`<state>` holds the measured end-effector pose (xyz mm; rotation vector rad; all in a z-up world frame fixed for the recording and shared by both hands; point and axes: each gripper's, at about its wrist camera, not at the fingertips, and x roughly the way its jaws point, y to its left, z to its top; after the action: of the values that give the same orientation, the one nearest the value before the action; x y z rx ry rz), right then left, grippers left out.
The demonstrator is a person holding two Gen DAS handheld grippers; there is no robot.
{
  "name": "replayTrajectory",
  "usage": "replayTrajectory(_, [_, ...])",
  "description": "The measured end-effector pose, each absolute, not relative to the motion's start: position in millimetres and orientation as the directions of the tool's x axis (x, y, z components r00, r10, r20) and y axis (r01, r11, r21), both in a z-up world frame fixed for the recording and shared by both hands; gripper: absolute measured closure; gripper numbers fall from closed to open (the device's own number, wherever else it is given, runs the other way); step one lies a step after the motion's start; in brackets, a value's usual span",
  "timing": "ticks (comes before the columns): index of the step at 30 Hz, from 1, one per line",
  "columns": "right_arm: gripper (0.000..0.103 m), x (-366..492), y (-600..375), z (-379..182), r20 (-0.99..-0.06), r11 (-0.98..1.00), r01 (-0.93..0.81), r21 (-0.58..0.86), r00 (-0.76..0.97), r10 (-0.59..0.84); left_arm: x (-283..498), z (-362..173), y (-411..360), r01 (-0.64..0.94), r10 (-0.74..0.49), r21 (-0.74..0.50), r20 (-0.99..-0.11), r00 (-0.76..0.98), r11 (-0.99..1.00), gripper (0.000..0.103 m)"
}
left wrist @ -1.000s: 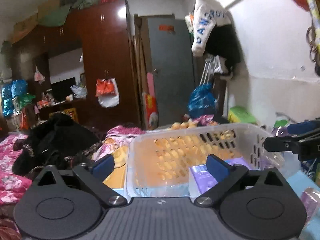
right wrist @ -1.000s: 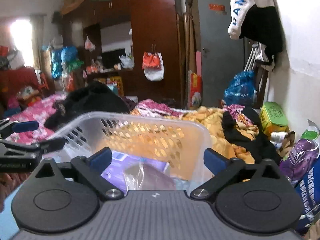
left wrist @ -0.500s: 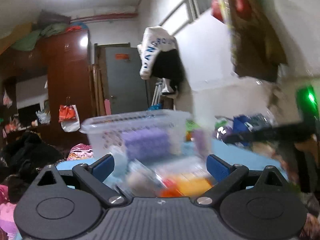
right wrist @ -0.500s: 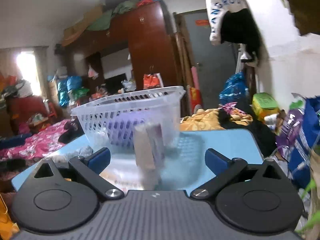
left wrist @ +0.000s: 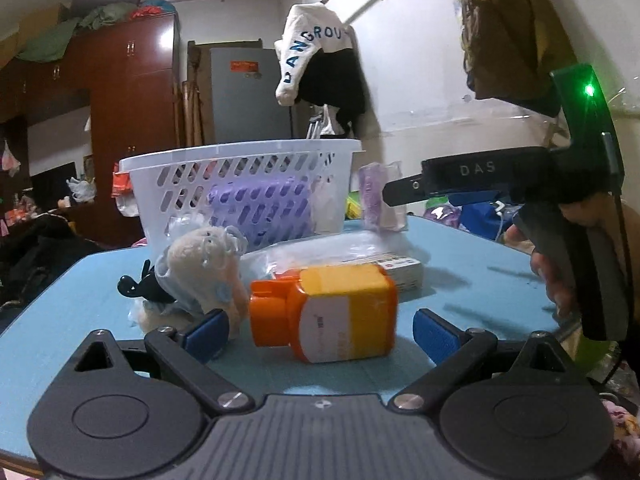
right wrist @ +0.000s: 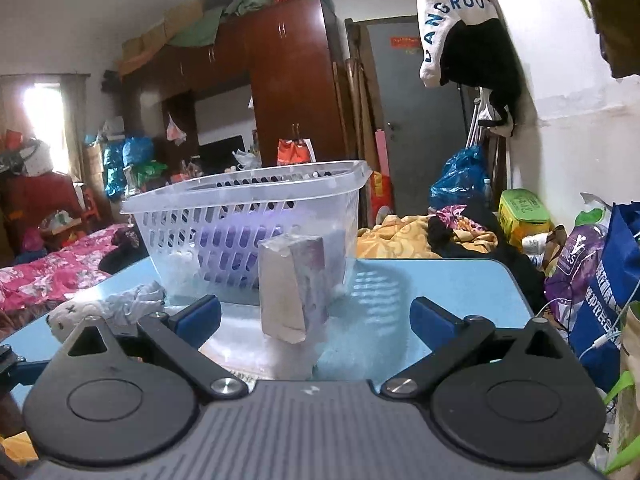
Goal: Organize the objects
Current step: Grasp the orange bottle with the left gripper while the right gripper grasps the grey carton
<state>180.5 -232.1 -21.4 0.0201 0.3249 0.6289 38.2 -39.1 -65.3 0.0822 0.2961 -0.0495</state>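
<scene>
We hold the left gripper [left wrist: 316, 330] low over the light blue table [left wrist: 460, 276] with its blue-padded fingers wide apart and nothing between them; the orange and yellow plastic bottle with a white label [left wrist: 332, 316] lies on its side just in front of the gap, and the print on its label is too blurred to read. Beside it on the left rests a small cream plush toy in pale blue cloth [left wrist: 200, 276], and behind it a flat clear plastic packet [left wrist: 340, 252]. Our right gripper [right wrist: 314, 314] is also spread wide and grasps nothing; a small upright box wrapped in clear film, grey and purple [right wrist: 292, 288], stands just ahead between its fingers, apart from both. Behind stands the white perforated plastic basket [right wrist: 248, 216], and inside it we see a purple pack [left wrist: 260, 208]. The white garment on the wall [right wrist: 452, 12] reads "ANGROU".
</scene>
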Motion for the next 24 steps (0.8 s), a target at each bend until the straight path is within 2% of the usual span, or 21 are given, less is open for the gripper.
replayTrajectory(7, [0.017, 185, -224, -23, -0.315, 0.812, -0.575, 0.101, 0.755, 0.575, 46, -73, -43, 0.029, -0.001, 0.100, -0.276, 0.961, 0.995, 0.003])
replayTrajectory(14, [0.019, 190, -212, -23, -0.335, 0.818, -0.571, 0.063, 0.760, 0.557, 49, -75, -45, 0.021, 0.010, 0.113, -0.267, 0.964, 0.993, 0.003])
replayTrajectory(15, [0.022, 191, -211, -23, -0.338, 0.819, -0.570, 0.065, 0.759, 0.556, 49, -76, -46, 0.019, 0.013, 0.116, -0.266, 0.964, 0.993, 0.003])
replayTrajectory(17, [0.041, 192, -209, -22, -0.348, 0.821, -0.569, 0.059, 0.759, 0.551, 47, -76, -47, 0.021, 0.011, 0.121, -0.259, 0.966, 0.992, 0.006])
replayTrajectory(18, [0.046, 191, -208, -22, -0.350, 0.820, -0.570, 0.057, 0.757, 0.551, 46, -76, -47, 0.024, 0.008, 0.122, -0.255, 0.967, 0.992, 0.010])
replayTrajectory(19, [0.052, 191, -208, -22, -0.354, 0.818, -0.572, 0.057, 0.755, 0.552, 45, -76, -47, 0.028, 0.003, 0.120, -0.251, 0.968, 0.992, 0.019])
replayTrajectory(20, [0.057, 190, -210, -22, -0.352, 0.816, -0.575, 0.060, 0.752, 0.557, 44, -76, -47, 0.027, 0.004, 0.119, -0.248, 0.969, 0.993, 0.019])
replayTrajectory(24, [0.057, 185, -215, -21, -0.332, 0.812, -0.581, 0.063, 0.755, 0.566, 40, -78, -46, 0.029, 0.000, 0.125, -0.227, 0.974, 0.992, 0.019])
